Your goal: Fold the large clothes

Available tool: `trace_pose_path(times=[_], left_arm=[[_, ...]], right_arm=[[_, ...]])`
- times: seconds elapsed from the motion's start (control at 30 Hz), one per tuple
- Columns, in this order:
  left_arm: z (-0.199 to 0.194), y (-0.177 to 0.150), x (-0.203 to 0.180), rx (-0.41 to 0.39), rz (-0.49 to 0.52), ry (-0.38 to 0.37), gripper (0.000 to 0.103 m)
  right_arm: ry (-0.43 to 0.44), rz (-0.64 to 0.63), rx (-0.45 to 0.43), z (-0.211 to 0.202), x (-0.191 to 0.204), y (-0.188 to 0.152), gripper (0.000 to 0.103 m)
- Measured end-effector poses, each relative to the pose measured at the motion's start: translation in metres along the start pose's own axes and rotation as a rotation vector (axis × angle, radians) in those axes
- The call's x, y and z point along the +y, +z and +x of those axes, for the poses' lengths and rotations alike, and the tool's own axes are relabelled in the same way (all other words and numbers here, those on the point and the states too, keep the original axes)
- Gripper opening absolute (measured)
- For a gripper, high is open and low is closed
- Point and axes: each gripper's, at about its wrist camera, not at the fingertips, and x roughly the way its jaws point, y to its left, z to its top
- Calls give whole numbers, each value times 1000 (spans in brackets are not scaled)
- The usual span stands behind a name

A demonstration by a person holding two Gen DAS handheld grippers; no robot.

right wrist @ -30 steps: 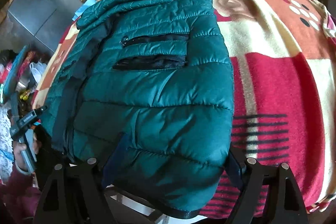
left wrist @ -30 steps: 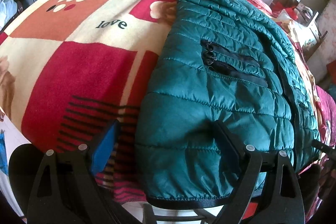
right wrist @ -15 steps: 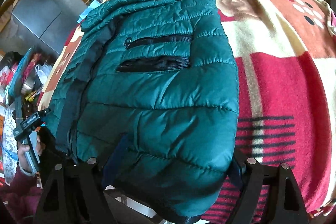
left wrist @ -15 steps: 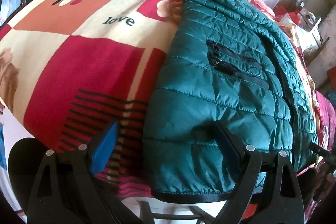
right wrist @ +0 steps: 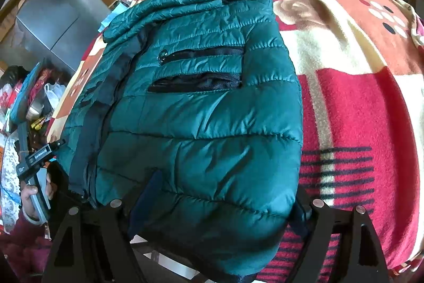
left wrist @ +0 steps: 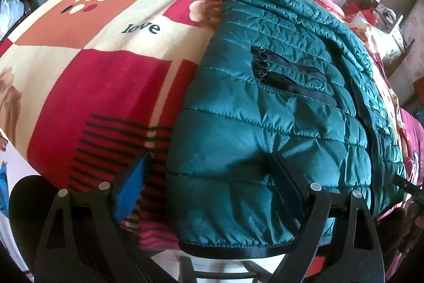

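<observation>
A dark green quilted jacket (left wrist: pixel 278 102) lies on the bed, its black-bound hem nearest me and two zipped pockets showing. My left gripper (left wrist: pixel 209 177) is open wide over the hem's left corner. Its blue pad (left wrist: pixel 132 187) stands over the blanket, clear of the jacket, while the other finger rests on the padding. In the right wrist view the jacket (right wrist: pixel 201 123) bulges between the fingers of my right gripper (right wrist: pixel 225 203), whose jaws are closing around the hem's right corner. The right-hand finger there is partly hidden behind the fabric.
A red, cream and orange blanket (left wrist: pixel 87 76) printed with "love" covers the bed (right wrist: pixel 357 102). A hand holds the left gripper's handle (right wrist: pixel 34 163) at the bed's edge. A grey cabinet (right wrist: pixel 50 25) and clutter stand beyond the left side, pillows at the far end.
The right gripper's fingers have drawn in a little around the jacket's hem, which bulges more between them. The left view has shifted only slightly; the jacket lies as before.
</observation>
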Motion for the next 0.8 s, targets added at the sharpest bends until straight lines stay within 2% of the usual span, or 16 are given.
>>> trace_pose_path(times=[0.1,0.17,0.27,0.3,0.4,0.43,0.63,0.8], left_arm=[[0,-1,-4,15,31,-27,89],[-1,-2,-7,16,50,-56,82],[-4,-2,-7,10,41,-78,55],[-6,-1,-5,16,30,-102,39],[-17,7,3,10,-7,-147,20],[-21,9,3,5,-7,-156,17],[-45,23,-10,-58,42,-165,15],[-61,41,-17,-117,59,-173,15]], right_arm=[[7,-14,-7,-2,0,-1,50],[-1,-34,-18,-5,0,-1,39],[-5,-54,-41,-10,3,0,28],[-6,-59,-49,-11,5,1,24],[31,-52,-77,-21,6,7,21],[57,-38,-91,-25,5,10,20],[181,18,-184,-53,4,36,19],[188,1,-240,-66,12,59,18]])
